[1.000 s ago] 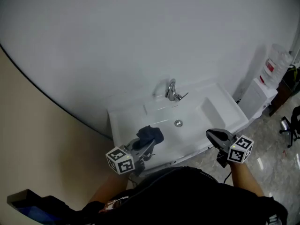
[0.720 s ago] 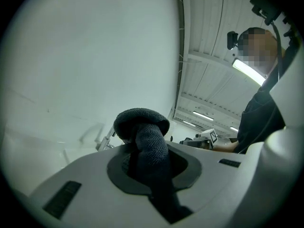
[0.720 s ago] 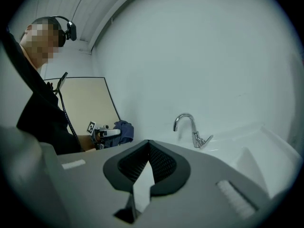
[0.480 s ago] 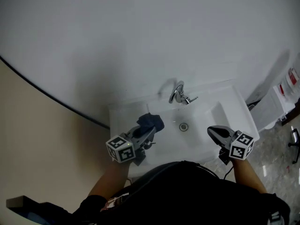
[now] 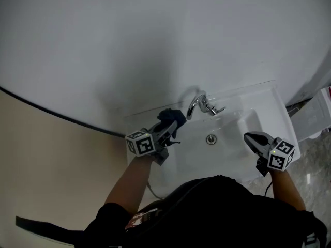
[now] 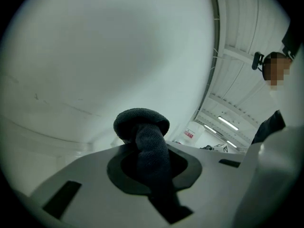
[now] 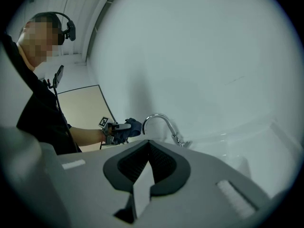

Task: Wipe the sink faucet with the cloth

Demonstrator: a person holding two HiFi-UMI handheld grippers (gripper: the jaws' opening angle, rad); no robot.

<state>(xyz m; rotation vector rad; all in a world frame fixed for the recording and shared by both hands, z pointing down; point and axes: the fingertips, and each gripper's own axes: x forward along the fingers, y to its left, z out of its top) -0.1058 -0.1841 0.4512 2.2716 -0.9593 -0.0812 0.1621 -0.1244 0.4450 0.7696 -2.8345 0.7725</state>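
**Cloth positioned at faucet**

Left of centre, the left gripper (image 5: 166, 129) is clamped on a bunched dark blue cloth (image 5: 172, 118), its jaws parted only by the fabric. The cloth sits just beside the curved chrome faucet (image 5: 198, 103) — contact cannot be confirmed. At lower right, the right gripper (image 5: 252, 138) is fully closed and empty, over the white rectangular sink (image 5: 243, 99).

Washroom corner, I'd say in an office-type building. White sink (image 5: 258, 94) with a chrome faucet (image 5: 199, 103) set against a plain white wall (image 5: 155, 35). Glossy pale floor (image 5: 316, 161) beside it. Long strip lights (image 6: 228, 123) on a panelled ceiling (image 6: 247, 75) beyond.
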